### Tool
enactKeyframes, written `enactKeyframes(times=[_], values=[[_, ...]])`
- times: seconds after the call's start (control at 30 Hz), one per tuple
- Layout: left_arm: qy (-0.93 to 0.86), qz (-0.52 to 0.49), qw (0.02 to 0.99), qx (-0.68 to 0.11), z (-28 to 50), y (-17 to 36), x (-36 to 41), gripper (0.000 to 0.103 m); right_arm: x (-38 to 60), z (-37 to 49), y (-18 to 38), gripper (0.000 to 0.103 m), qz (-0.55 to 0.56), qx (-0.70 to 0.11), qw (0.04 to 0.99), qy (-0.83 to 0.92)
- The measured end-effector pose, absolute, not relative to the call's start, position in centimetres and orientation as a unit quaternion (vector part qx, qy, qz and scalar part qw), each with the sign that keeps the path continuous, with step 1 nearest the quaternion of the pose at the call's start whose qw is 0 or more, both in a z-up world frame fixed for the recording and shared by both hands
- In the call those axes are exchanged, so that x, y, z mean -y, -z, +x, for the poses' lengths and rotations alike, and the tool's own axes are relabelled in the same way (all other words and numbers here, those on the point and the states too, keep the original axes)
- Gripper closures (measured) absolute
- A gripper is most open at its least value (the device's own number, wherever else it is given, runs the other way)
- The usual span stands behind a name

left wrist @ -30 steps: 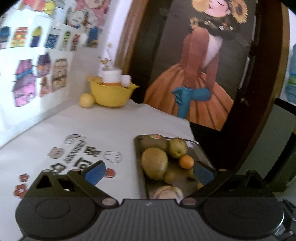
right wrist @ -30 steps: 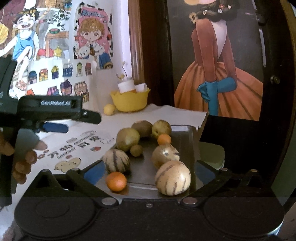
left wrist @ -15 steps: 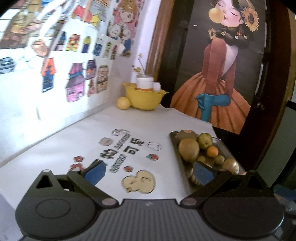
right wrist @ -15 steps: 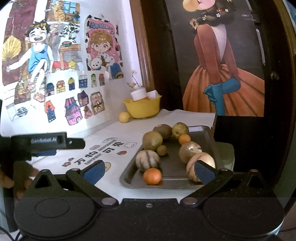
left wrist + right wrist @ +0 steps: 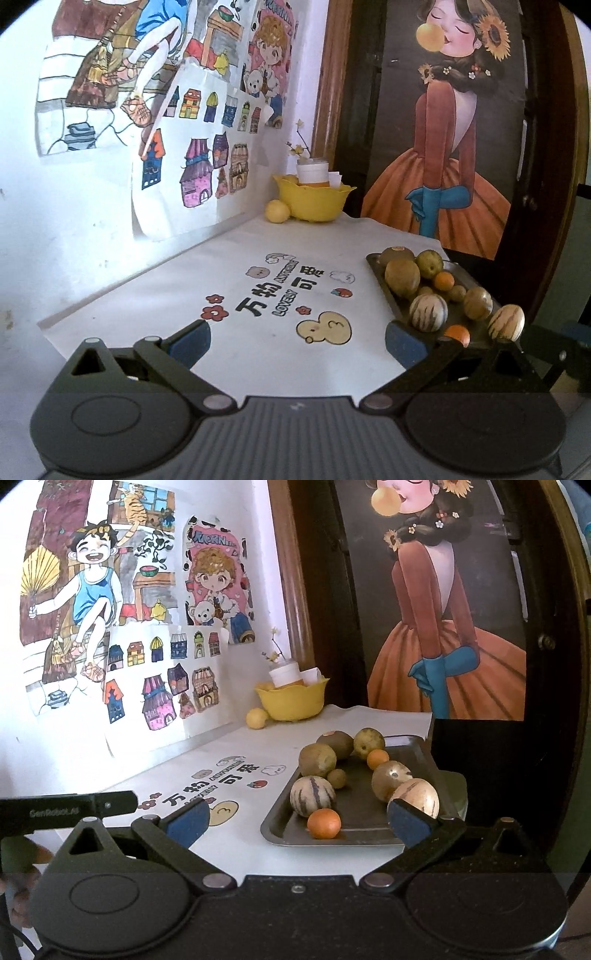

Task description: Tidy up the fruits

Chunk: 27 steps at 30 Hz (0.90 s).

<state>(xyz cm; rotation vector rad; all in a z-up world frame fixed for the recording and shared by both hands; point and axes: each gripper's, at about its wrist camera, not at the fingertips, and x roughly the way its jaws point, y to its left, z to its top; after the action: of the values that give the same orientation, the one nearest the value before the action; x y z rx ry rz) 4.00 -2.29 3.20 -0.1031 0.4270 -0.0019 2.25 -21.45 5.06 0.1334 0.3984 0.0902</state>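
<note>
A dark metal tray (image 5: 369, 823) (image 5: 376, 264) sits at the right edge of the white table and holds several fruits: striped melons (image 5: 312, 796) (image 5: 428, 312), brownish round fruits (image 5: 317, 760) (image 5: 402, 277), small oranges (image 5: 324, 823) (image 5: 444, 281) and a pear (image 5: 369, 743). My left gripper (image 5: 297, 338) is open and empty, hovering over the table's near edge, left of the tray. My right gripper (image 5: 297, 818) is open and empty, just short of the tray's near rim.
A yellow bowl (image 5: 313, 201) (image 5: 291, 701) with a white cup stands at the back by the wall, a yellow fruit (image 5: 277, 211) (image 5: 256, 718) beside it. Drawings cover the left wall. A dark door with a poster stands behind. The left gripper's body (image 5: 66, 812) shows at left.
Both grippers have pulled back and risen from the tray, so the table and tray now look farther off. Both stayed open and empty. The fruits have not moved.
</note>
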Motion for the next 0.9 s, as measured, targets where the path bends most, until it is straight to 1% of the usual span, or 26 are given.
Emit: enactKeyframes(times=[0.9], values=[[-0.005,-0.069,0.972,-0.223,3.46,-2.52,1.55,0.0,21.91,2.29,-4.34,0.001,0.078,-0.21,0.974,-0.038]])
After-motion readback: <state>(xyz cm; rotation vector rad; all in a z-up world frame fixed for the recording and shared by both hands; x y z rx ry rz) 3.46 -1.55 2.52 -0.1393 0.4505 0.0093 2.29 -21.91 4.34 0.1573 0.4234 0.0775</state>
